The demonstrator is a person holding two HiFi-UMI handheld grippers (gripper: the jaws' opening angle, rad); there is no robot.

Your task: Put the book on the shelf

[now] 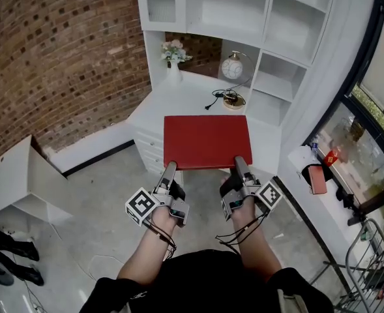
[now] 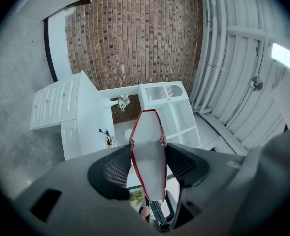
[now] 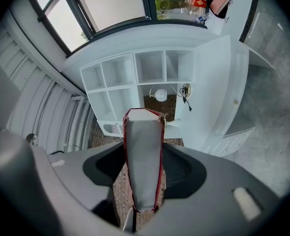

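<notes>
Left claw (image 1: 169, 168): jaws part-way apart and pressed on the near edge of the red book (image 1: 206, 140), close to its left corner. In the left gripper view the covers and page block sit between the pads.

The book is held level, clear of the table (image 1: 178, 100), and runs forward from both claws. Its long axis lies crosswise, from claw to claw.

Right claw (image 1: 240, 162): same hold near the right corner of that edge, pads closed on the book's thickness.

Both forearms reach straight ahead, side by side, with the claws pointing forward.

The shelf unit (image 1: 268, 8) stands beyond the book's far edge and higher than it. Its open compartments lie ahead and to the right, so the right claw looks nearer. The book probably has to rise and go forward.
</notes>
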